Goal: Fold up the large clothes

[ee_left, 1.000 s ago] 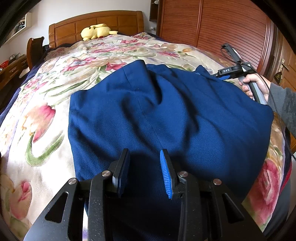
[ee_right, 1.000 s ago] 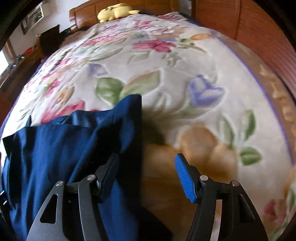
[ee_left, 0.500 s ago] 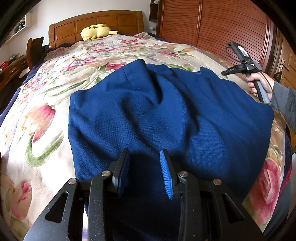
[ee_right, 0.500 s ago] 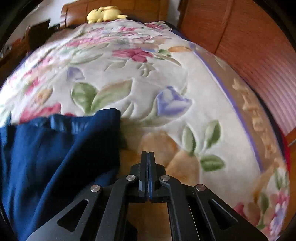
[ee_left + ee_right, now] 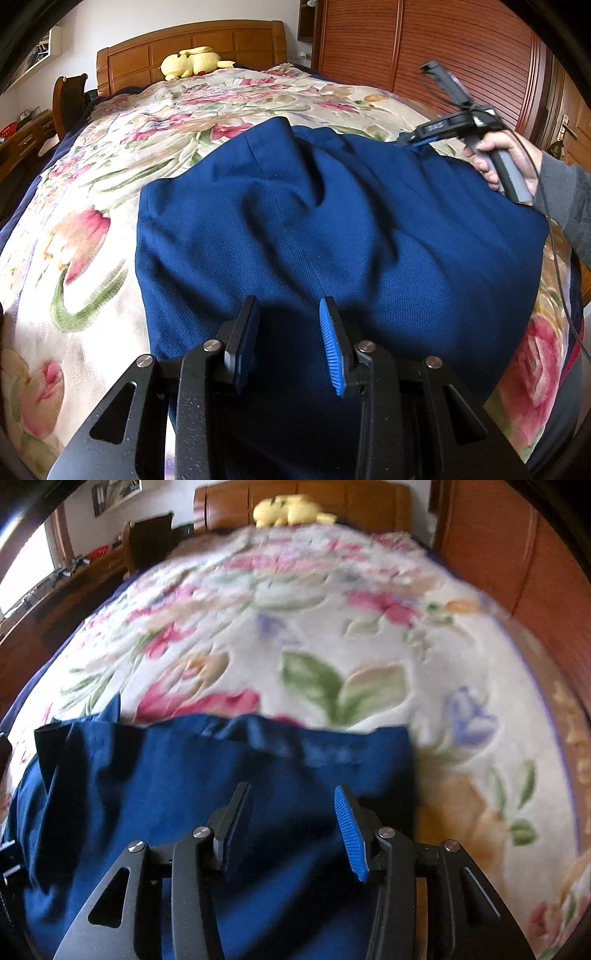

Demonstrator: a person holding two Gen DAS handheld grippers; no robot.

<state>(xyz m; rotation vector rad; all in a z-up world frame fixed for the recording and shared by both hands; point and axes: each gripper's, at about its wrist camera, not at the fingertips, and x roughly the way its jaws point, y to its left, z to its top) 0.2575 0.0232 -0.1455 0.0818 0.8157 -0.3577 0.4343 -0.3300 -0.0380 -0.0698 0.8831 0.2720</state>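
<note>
A large dark blue garment [image 5: 332,229] lies spread and partly folded on the floral bedspread [image 5: 92,229]. My left gripper [image 5: 290,343] is open and empty, hovering over the garment's near part. My right gripper [image 5: 291,830] is open and empty over the garment's [image 5: 184,782] far right corner. It also shows in the left wrist view [image 5: 410,139], held by a hand at the garment's far right edge. The right wrist view is blurred.
A yellow plush toy [image 5: 192,61] lies at the wooden headboard [image 5: 221,37]. Brown slatted wardrobe doors [image 5: 443,55] run along the bed's right side. A chair [image 5: 70,96] and a desk [image 5: 22,136] stand to the left. Bare bedspread [image 5: 332,627] stretches beyond the garment.
My right gripper opened, shut empty, then opened again, and has swung left over the garment's corner. My left gripper has stayed still.
</note>
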